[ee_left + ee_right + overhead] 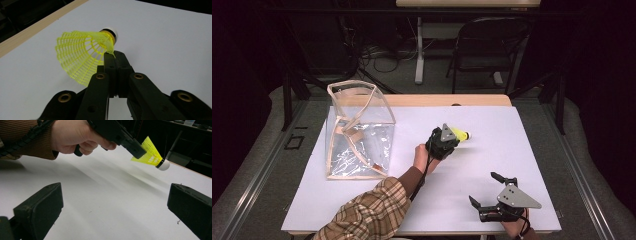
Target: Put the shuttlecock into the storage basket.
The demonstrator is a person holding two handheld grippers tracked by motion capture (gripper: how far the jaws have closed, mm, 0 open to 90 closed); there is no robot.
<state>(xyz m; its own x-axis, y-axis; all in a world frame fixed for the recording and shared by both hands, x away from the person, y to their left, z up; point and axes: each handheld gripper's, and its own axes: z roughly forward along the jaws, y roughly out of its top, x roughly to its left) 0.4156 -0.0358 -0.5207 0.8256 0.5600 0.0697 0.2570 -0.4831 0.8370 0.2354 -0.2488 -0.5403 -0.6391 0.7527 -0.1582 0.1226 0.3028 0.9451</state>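
**Yellow shuttlecock pinched in the left gripper above the white board**

Nearest the person, at the bottom right of the high view, the right gripper (485, 190) rests low over the white tabletop board (492, 150), held by a hand at the table's near edge. Its two black jaws are spread wide with nothing between them; in the right gripper view only bare white surface lies between the two pads.

Farther in, a forearm in a plaid brown sleeve (367, 212) reaches from the bottom edge toward the middle of the board. That hand (422, 156) carries the left gripper (451, 136), whose jaws are pressed fully together on the edge of the mesh skirt of a yellow plastic shuttlecock with a white cork tip (460, 134). In the left gripper view the pads meet on a thin strip of the yellow netting, the skirt flaring to the left and the white tip pointing away from the camera. The right gripper view shows the shuttlecock (152, 156) lifted clear of the board, tip tilted downward, well apart from the open right jaws.

Beyond and to the left stands a clear plastic bag with tan trim (357, 130), upright on the board's far left part, well apart from both grippers.

Past the table's far edge, a dark folding chair (487, 45) stands on the floor.
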